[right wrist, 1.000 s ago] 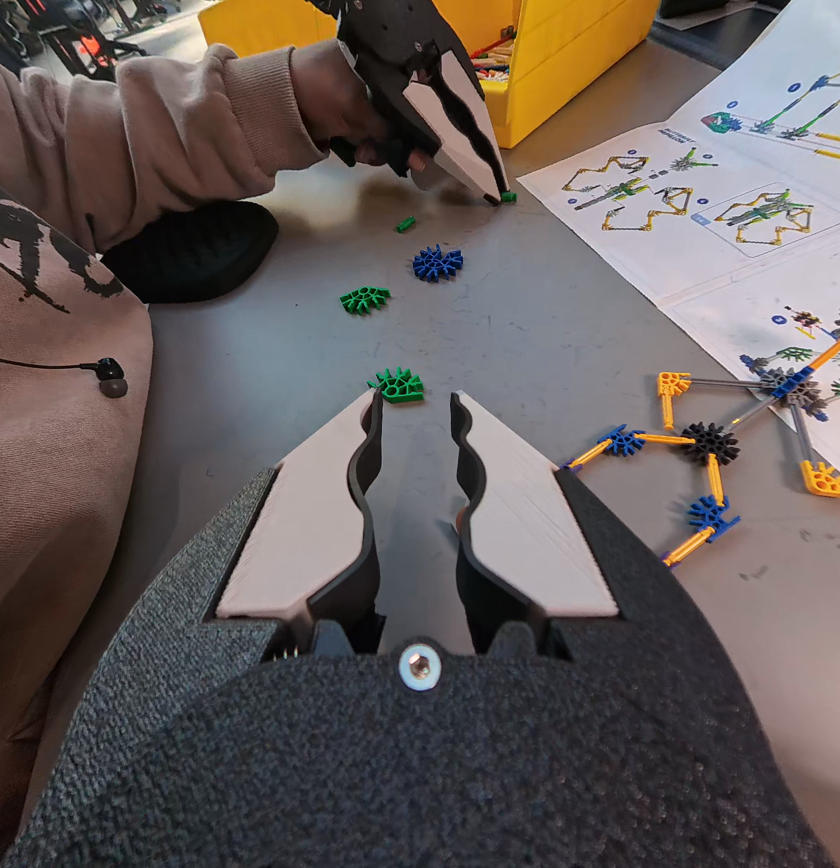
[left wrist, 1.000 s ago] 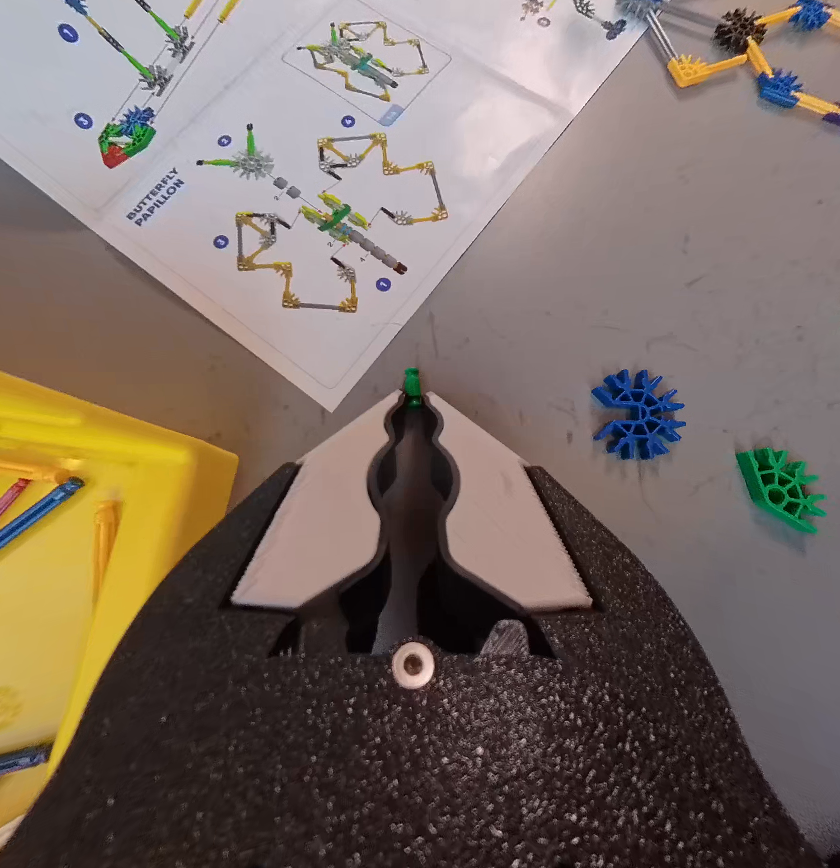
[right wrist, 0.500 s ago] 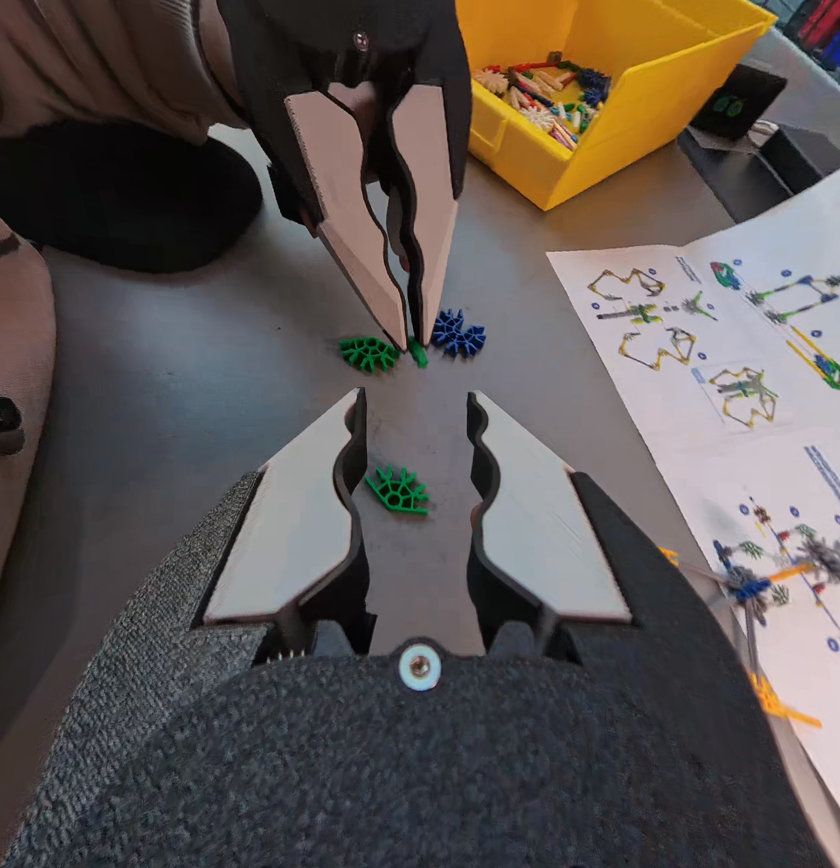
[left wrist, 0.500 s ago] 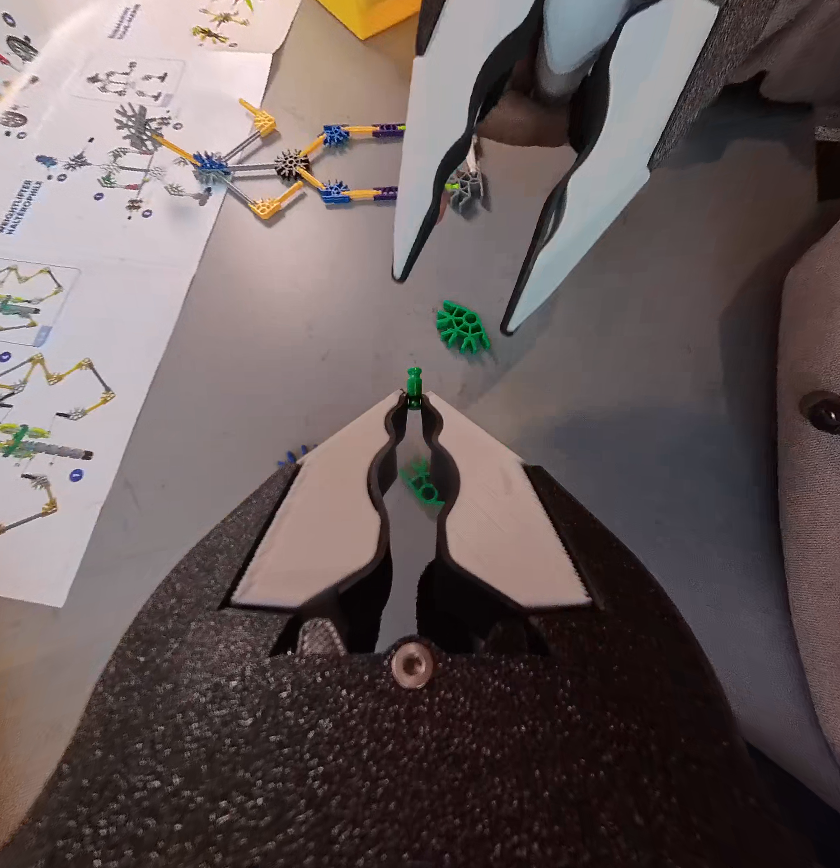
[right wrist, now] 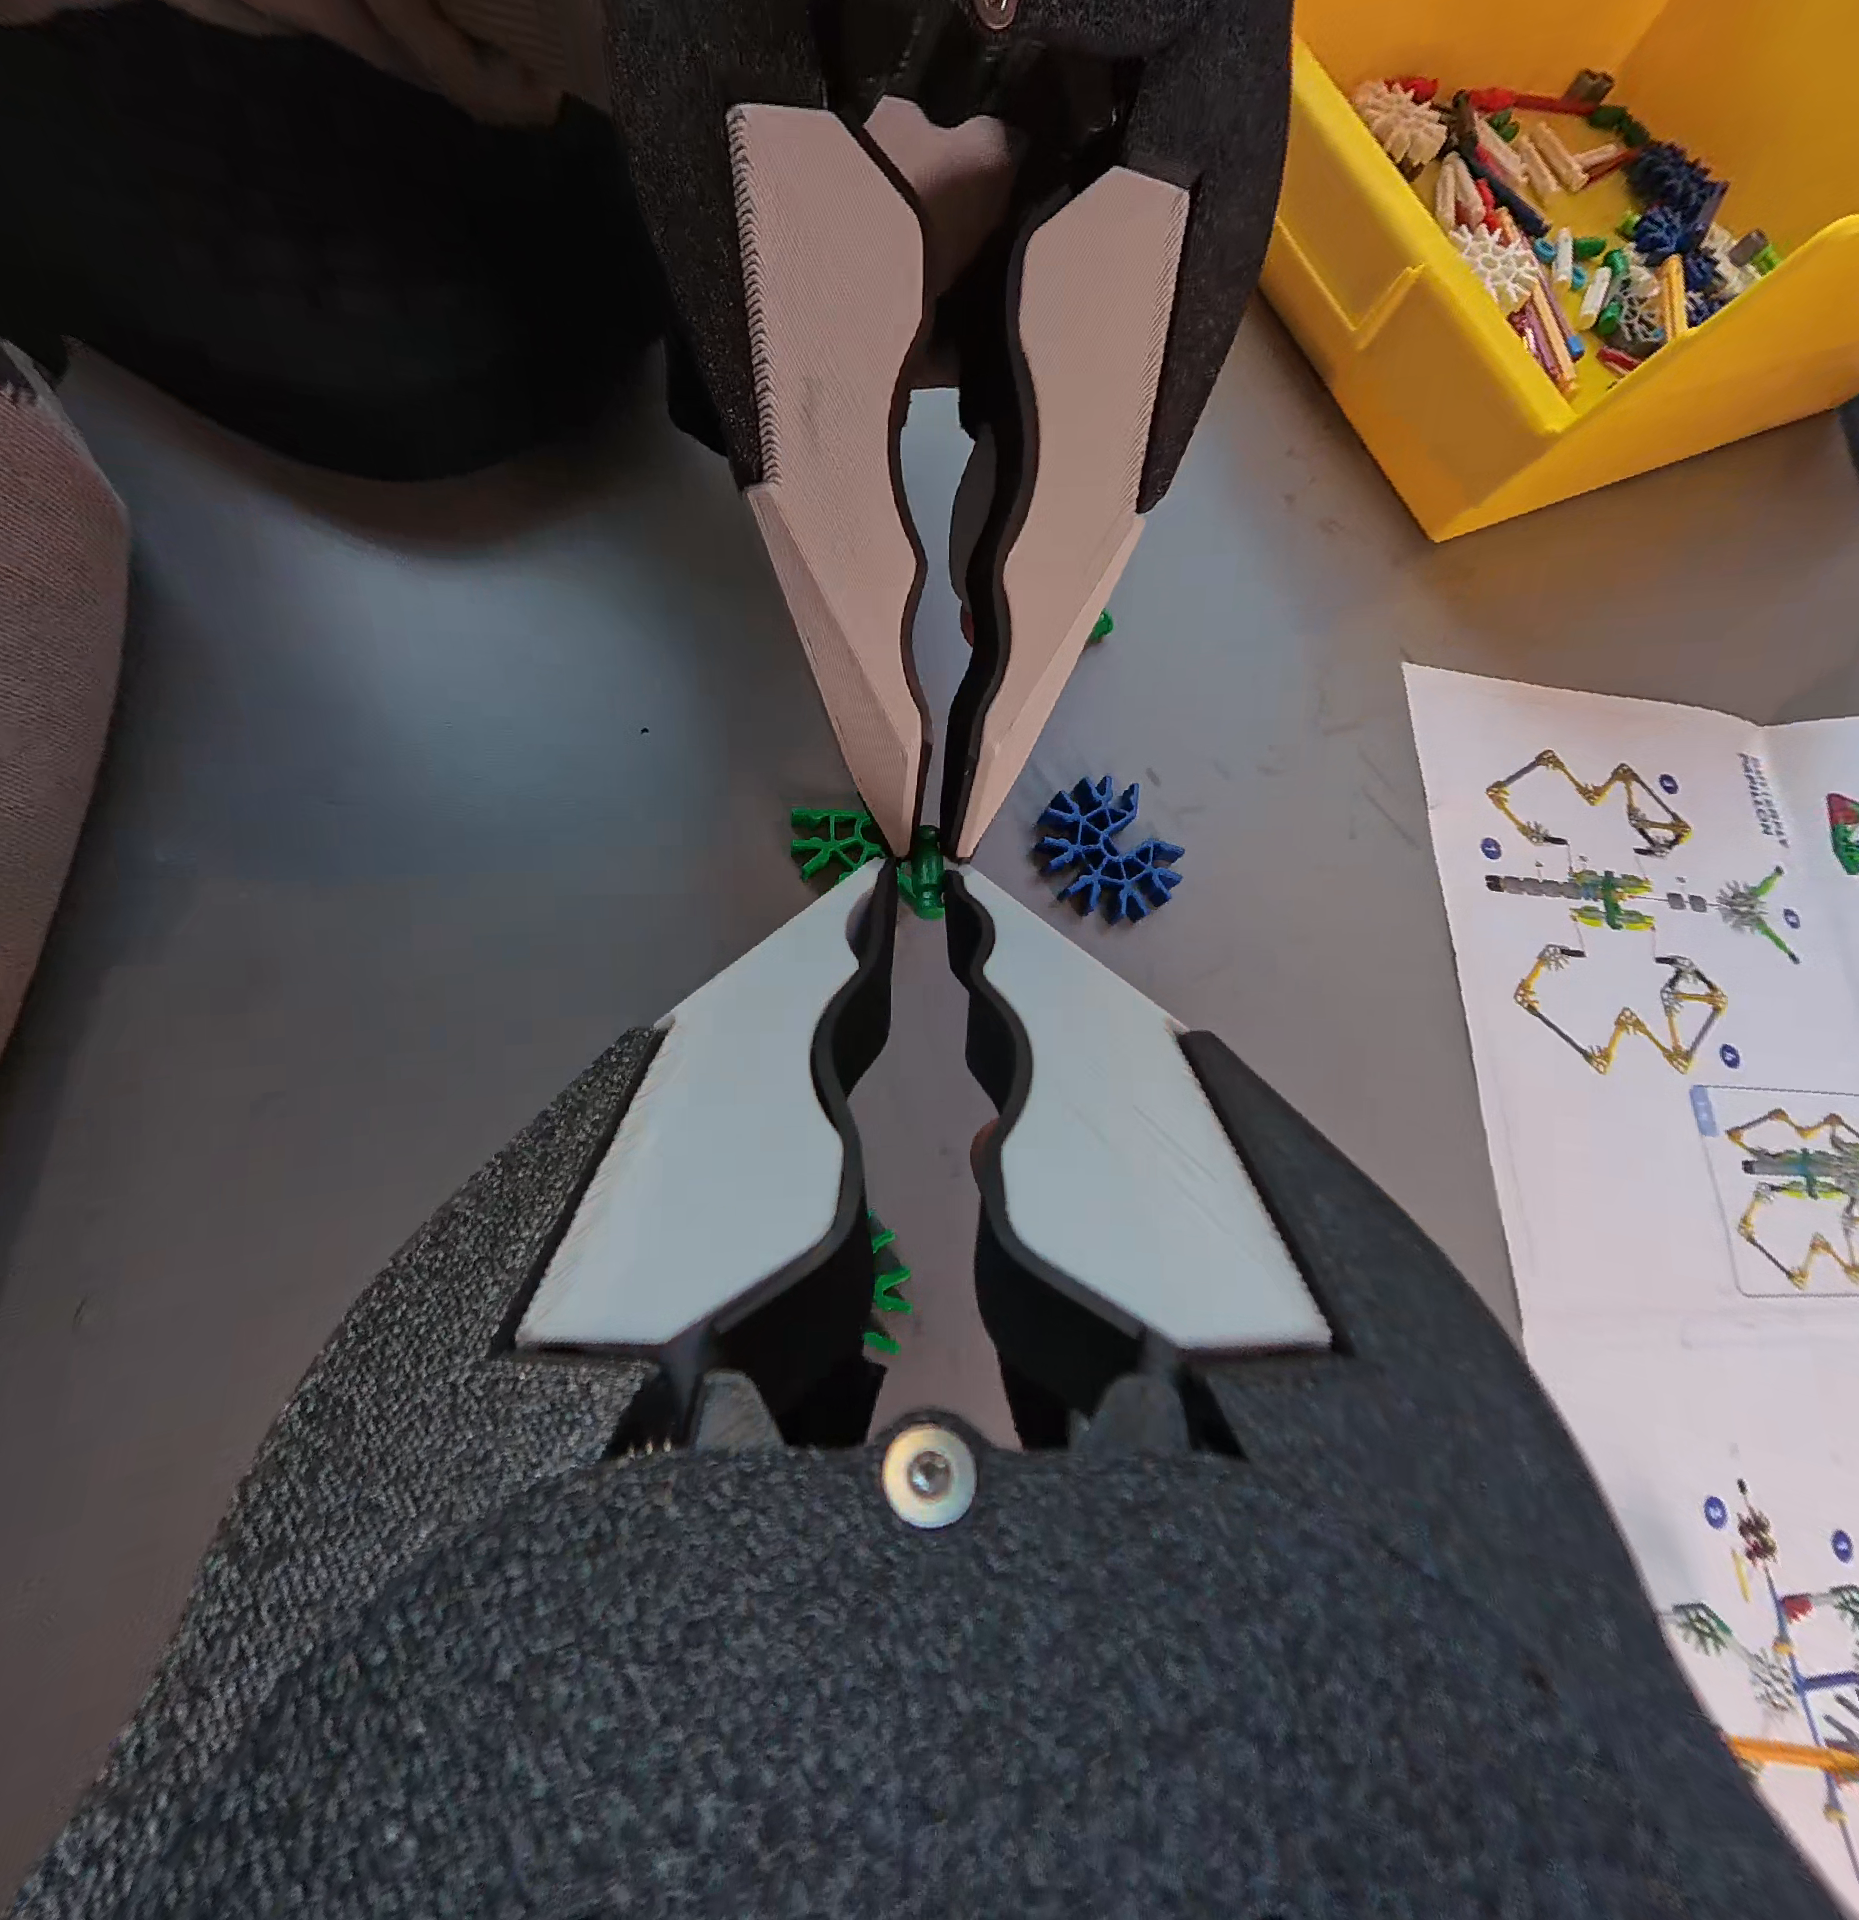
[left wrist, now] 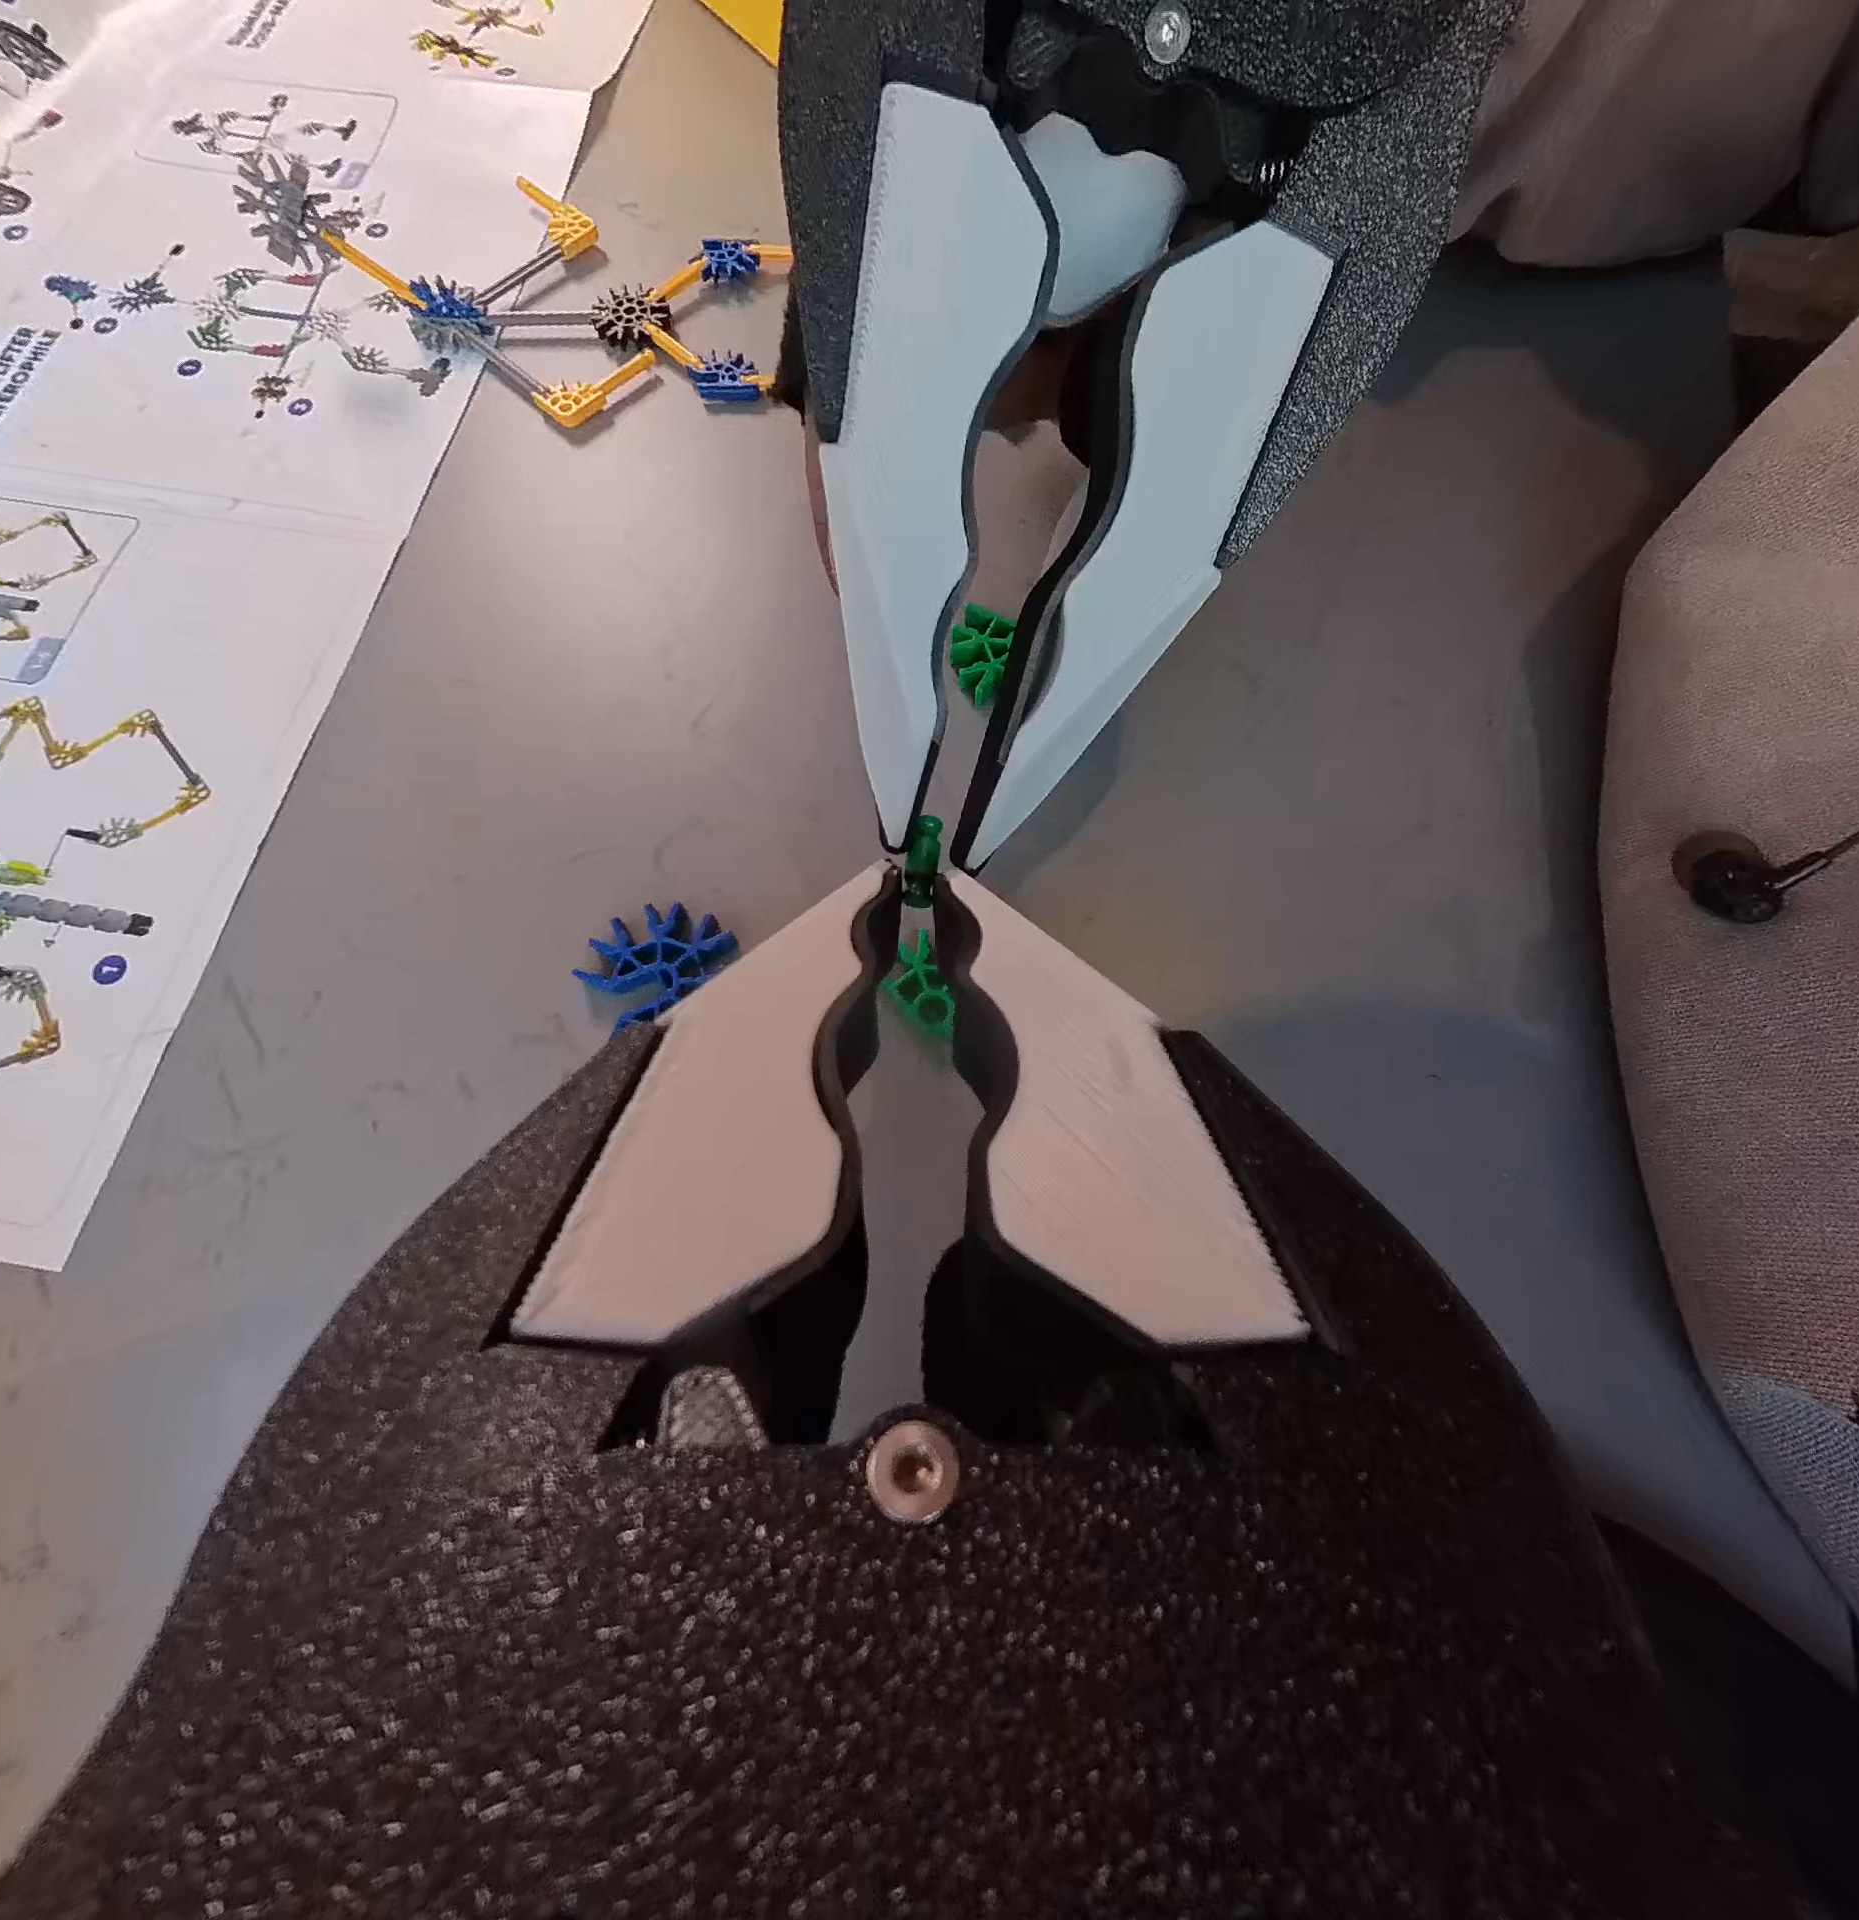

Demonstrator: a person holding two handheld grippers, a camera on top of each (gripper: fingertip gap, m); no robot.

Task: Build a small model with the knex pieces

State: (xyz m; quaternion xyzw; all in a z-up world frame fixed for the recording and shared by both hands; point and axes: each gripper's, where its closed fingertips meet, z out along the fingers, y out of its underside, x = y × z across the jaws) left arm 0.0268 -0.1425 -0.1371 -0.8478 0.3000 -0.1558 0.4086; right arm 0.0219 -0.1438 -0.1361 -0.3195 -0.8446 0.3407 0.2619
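Left gripper point(left wrist: 912, 883) is pinched tight on a tiny green rod point(left wrist: 920, 854), poking out at 12 o'clock. Right gripper point(right wrist: 920, 875) meets it tip-to-tip, jaws narrow around the rod's other end, grip unclear. Blue snowflake connector point(right wrist: 1108, 850) sits at 3 o'clock.

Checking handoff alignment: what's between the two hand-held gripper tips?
A small green rod, pinched by the left hand-held gripper; both wrist views show it.

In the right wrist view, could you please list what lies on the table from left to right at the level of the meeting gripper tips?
Green connector → small green rod pinched at the tips → blue snowflake connector → instruction sheet.
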